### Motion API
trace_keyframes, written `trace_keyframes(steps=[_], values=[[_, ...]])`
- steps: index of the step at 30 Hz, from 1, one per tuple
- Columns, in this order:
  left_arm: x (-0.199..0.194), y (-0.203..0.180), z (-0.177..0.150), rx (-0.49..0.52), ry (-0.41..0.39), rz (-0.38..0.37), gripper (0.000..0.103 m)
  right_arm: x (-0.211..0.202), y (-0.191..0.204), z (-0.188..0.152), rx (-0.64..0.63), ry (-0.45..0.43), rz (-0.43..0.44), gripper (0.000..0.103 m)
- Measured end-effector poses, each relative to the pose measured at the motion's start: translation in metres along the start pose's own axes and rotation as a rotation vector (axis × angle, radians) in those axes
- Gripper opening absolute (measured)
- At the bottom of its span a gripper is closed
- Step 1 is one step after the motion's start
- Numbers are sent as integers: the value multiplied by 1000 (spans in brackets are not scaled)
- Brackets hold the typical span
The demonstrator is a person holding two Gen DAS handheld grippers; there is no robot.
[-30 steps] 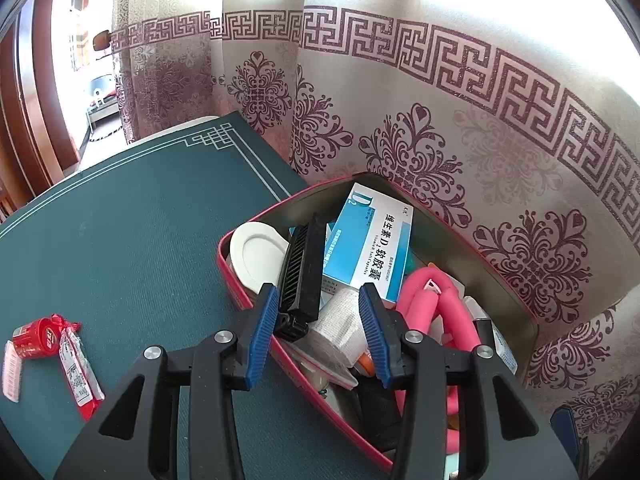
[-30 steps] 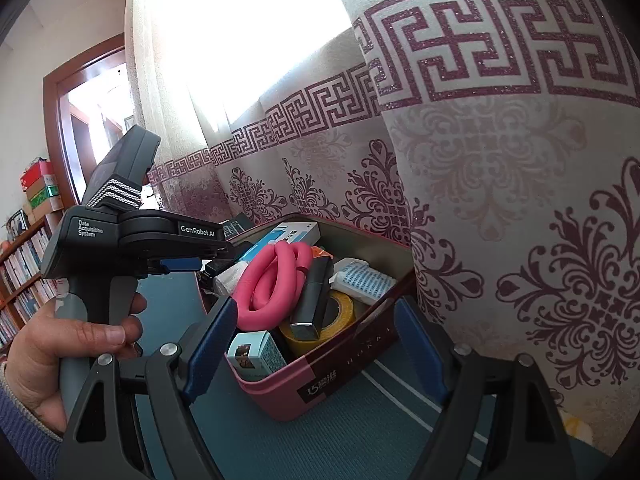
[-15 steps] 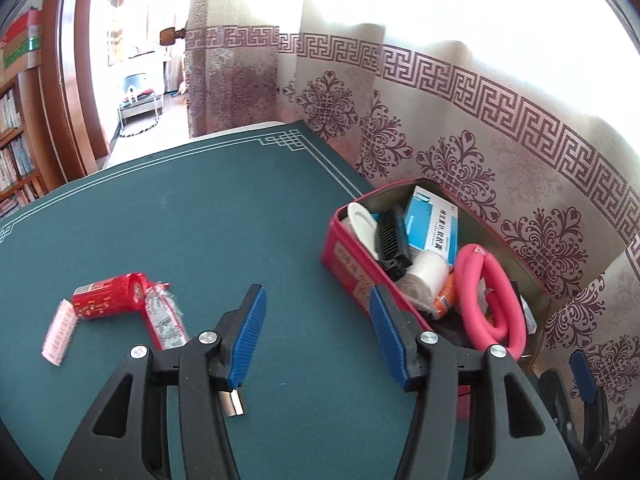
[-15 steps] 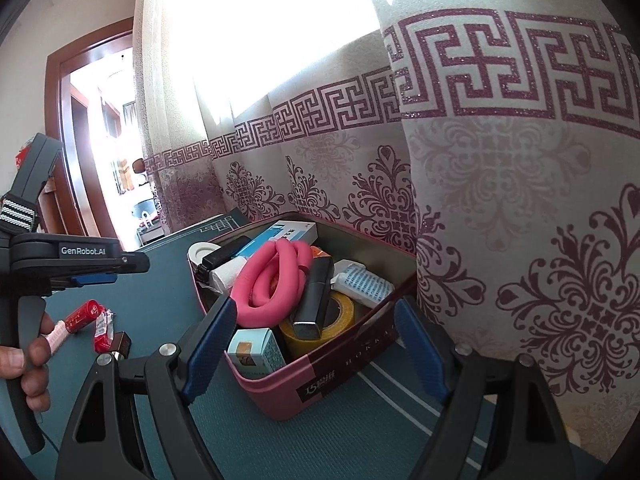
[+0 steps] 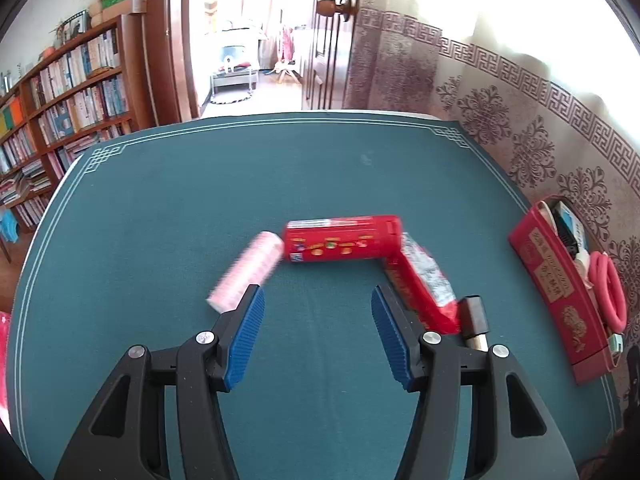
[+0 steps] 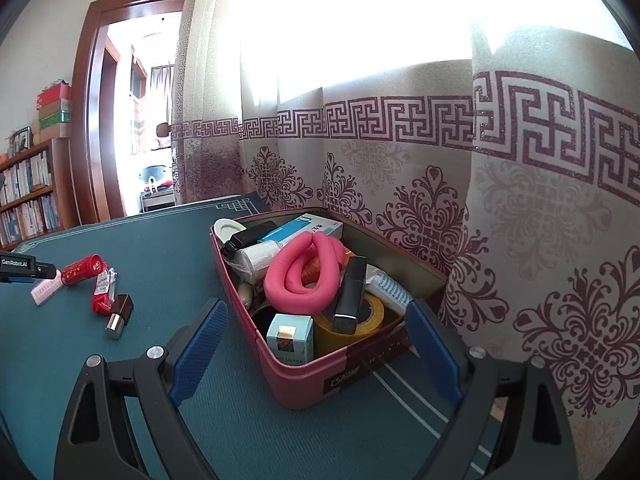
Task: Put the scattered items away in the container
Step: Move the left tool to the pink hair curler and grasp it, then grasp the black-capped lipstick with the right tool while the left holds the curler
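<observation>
My left gripper (image 5: 316,296) hovers over the green table, jaws opening with nothing between them. Just beyond its fingertips lie a red cylinder (image 5: 342,238), a pink striped packet (image 5: 248,272), a red sachet (image 5: 424,284) and a black lipstick (image 5: 474,322). The red tin (image 5: 560,284) stands at the right by the curtain. My right gripper (image 6: 316,312) faces the tin's (image 6: 304,384) near end, jaws opening, pads clear of it. The tin holds a pink foam ring (image 6: 300,276), yellow tape (image 6: 360,324), boxes and more. The scattered items (image 6: 102,292) lie left of it.
A patterned curtain (image 6: 440,220) hangs right behind the tin. The table's far edge (image 5: 280,120) faces an open doorway and a bookshelf (image 5: 60,100). The tip of the left tool (image 6: 24,268) shows at the left of the right wrist view.
My left gripper has swung left from above the tin to the scattered items, and its jaws have spread. My right gripper's jaws have widened and its view has rolled a little.
</observation>
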State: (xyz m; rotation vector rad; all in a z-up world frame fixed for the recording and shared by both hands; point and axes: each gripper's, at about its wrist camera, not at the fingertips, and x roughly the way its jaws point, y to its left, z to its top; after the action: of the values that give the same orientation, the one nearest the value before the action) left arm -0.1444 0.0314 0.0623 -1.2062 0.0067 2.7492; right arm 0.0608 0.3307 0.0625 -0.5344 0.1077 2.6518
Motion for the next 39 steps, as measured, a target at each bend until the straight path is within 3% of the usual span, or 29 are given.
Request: trace_keyframes(steps=[9, 17, 24, 25, 26, 28, 34, 37, 39], values=[[31, 34, 6, 58, 23, 105, 59, 1, 10, -2, -42, 37, 14, 93], [46, 28, 8, 69, 40, 43, 59, -5, 29, -3, -115, 53, 54, 93], [56, 26, 5, 55, 48, 20, 59, -6, 59, -2, -159, 95, 174, 93], [57, 27, 4, 46, 48, 18, 58, -5, 63, -1, -154, 109, 201, 93], [58, 29, 3, 39, 52, 19, 44, -2, 67, 0, -147, 127, 231, 93], [57, 30, 0, 38, 50, 37, 31, 4, 75, 1, -131, 164, 288, 93], [44, 37, -1, -20, 39, -4, 29, 23, 108, 5, -122, 243, 408, 91], [35, 34, -1, -18, 20, -19, 29, 43, 123, 7, -104, 305, 449, 77], [29, 31, -1, -9, 4, -26, 29, 58, 131, 7, -83, 357, 470, 62]])
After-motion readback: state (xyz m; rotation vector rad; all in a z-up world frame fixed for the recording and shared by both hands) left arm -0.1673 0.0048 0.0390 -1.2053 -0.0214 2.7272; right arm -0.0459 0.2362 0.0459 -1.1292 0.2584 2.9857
